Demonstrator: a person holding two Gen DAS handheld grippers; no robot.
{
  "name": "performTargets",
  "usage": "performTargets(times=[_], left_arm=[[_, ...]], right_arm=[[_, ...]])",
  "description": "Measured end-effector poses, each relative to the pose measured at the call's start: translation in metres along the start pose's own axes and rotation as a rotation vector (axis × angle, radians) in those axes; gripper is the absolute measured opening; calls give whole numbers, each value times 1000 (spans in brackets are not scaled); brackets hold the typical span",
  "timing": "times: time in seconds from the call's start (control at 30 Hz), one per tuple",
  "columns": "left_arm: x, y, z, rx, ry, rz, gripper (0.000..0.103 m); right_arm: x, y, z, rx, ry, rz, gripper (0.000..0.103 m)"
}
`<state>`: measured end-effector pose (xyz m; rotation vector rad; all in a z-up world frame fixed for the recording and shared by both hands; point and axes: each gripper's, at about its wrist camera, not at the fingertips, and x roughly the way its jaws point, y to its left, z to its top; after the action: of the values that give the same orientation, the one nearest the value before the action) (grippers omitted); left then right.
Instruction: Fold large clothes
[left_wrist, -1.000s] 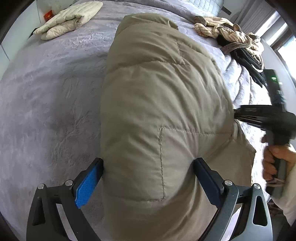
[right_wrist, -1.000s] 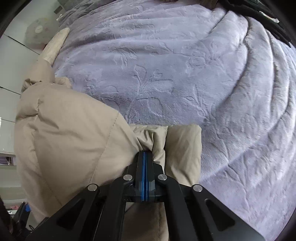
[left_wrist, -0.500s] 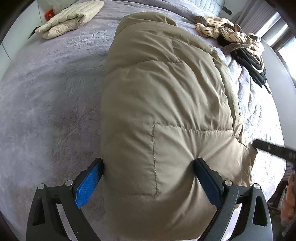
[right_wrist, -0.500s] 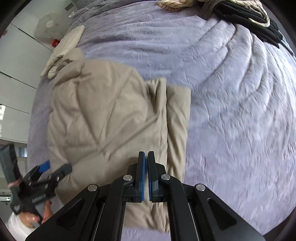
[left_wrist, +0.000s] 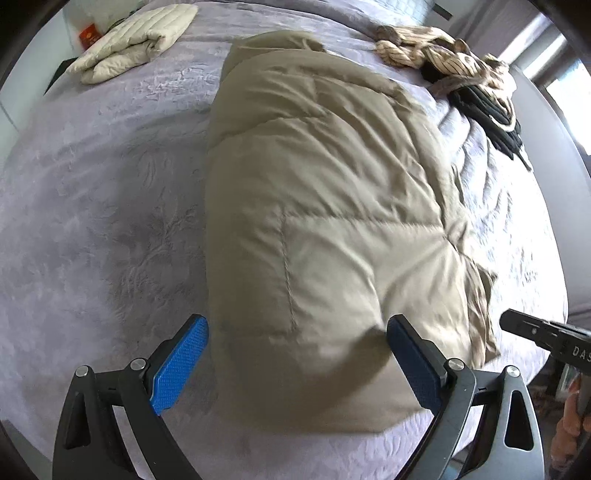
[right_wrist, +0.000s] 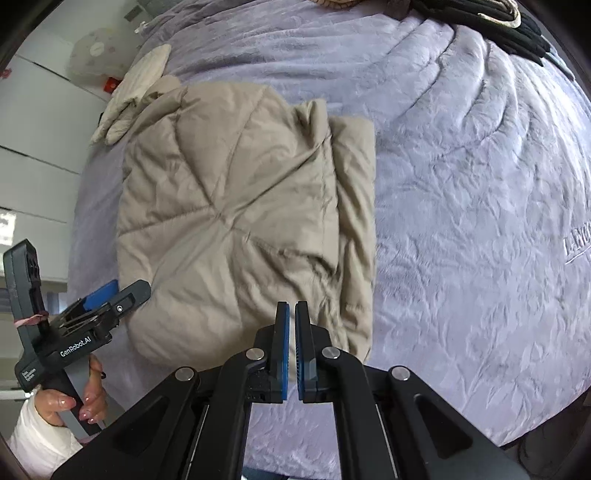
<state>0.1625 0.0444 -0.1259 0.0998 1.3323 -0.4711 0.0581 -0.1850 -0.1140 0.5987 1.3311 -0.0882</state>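
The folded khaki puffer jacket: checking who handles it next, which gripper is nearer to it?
Left. The left gripper straddles the khaki puffer jacket's near edge; the right gripper hangs above its right corner, clear of the fabric.

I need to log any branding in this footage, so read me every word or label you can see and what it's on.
"GenRobot.AI": side of the left gripper.
"DAS", cut off by the frame: right gripper.
"LAN", cut off: bedspread.
Small label on the left gripper's handle: too small to read.
Red box: unreadable.

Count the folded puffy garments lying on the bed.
2: the khaki padded jacket in the middle of the purple bedspread, and a cream quilted one at the far left corner. The unfolded pile may hide others.
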Motion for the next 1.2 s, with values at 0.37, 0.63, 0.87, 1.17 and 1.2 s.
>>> performTargets(times=[0.37, 0.63, 0.87, 1.17, 1.2], left_arm=[[-43, -13, -24, 77, -43, 56, 102], [-85, -20, -28, 86, -157, 121, 102], [-116, -22, -28, 34, -196, 128, 102], [-150, -40, -54, -3, -238, 201, 102], [-152, -41, -55, -3, -239, 202, 102]], right_arm=[[-14, 19, -19, 4, 0, -2, 4], [-49, 46, -29, -35, -123, -43, 86], [-83, 70, -35, -91, -253, -119, 103], [-103, 68, -45, -91, -258, -127, 103], [-106, 67, -47, -87, -260, -121, 103]])
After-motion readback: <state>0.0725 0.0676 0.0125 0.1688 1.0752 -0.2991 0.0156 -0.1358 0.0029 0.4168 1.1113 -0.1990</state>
